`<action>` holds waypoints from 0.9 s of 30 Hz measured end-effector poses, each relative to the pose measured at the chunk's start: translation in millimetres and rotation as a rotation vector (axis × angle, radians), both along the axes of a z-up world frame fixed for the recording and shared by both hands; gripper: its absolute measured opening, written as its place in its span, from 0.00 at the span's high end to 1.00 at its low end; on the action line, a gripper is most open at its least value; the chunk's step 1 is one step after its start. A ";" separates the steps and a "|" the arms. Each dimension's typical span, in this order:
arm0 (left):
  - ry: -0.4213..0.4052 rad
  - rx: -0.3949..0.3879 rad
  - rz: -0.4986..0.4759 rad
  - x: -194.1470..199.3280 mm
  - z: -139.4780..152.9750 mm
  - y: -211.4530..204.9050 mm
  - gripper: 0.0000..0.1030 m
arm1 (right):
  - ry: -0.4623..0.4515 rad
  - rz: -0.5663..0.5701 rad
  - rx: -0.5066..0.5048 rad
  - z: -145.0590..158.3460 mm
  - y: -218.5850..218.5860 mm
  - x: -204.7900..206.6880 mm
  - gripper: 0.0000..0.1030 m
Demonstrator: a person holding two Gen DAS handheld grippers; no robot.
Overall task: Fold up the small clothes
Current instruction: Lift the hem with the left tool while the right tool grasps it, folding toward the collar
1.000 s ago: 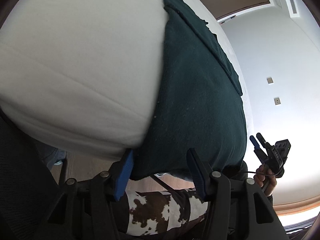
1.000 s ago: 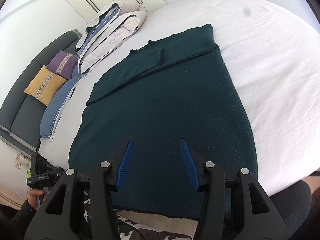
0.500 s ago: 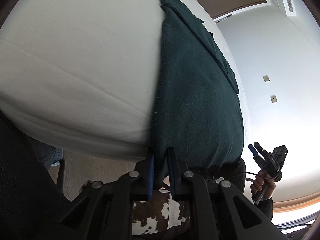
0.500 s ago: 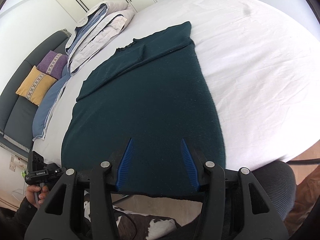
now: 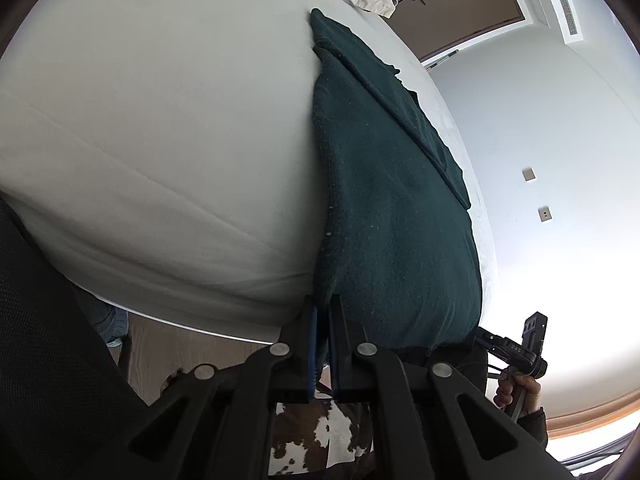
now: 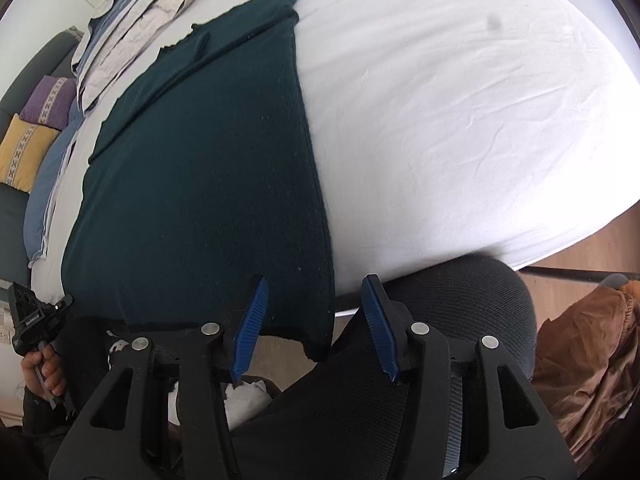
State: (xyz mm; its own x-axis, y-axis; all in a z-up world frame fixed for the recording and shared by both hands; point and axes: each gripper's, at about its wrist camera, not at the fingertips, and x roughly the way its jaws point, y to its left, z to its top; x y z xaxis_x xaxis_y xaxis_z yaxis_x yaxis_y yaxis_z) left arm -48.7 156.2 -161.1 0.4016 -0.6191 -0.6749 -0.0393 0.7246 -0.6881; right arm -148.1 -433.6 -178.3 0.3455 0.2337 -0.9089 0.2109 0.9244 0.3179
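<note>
A dark green sweater (image 5: 400, 220) lies flat on the white bed (image 5: 160, 120), sleeves folded across its top, hem hanging over the near edge. My left gripper (image 5: 323, 308) is shut on the hem's left corner. In the right wrist view the sweater (image 6: 208, 168) fills the left half. My right gripper (image 6: 316, 284) is open, its blue pads either side of the hem's right corner (image 6: 320, 344) without pressing it. Each gripper shows small in the other's view: the right gripper (image 5: 492, 340) in a hand, the left gripper (image 6: 52, 308) at the hem's far end.
A folded quilt (image 6: 132, 28) lies at the head of the bed, with purple and yellow cushions (image 6: 28, 148) on a dark sofa beyond. A black mesh chair (image 6: 460, 300) stands under my right gripper, brown cloth (image 6: 592, 344) to its right. A cowhide rug (image 5: 316, 432) covers the floor.
My left gripper has closed on the sweater's hem corner. My right gripper has moved right and down to the other hem corner and stayed open.
</note>
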 end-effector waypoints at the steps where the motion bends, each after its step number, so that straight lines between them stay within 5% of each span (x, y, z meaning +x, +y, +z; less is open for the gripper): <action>1: -0.004 0.000 0.001 -0.8 1.0 0.8 0.95 | 0.002 0.017 -0.022 -1.6 3.3 0.7 0.53; 8: -0.007 0.040 -0.013 -2.3 1.0 0.6 0.95 | 0.039 0.095 -0.086 -8.5 14.2 4.7 0.57; 9: -0.008 0.049 -0.016 -2.8 1.3 -0.6 0.95 | 0.045 0.113 -0.096 -9.3 16.6 4.6 0.70; 13: -0.012 0.065 -0.015 -2.5 2.4 -0.2 0.95 | 0.031 0.121 -0.076 -11.1 16.4 -3.0 0.93; 27: -0.065 0.045 -0.010 -9.5 22.0 4.0 0.96 | -0.221 0.053 0.183 33.4 -16.1 -48.4 0.94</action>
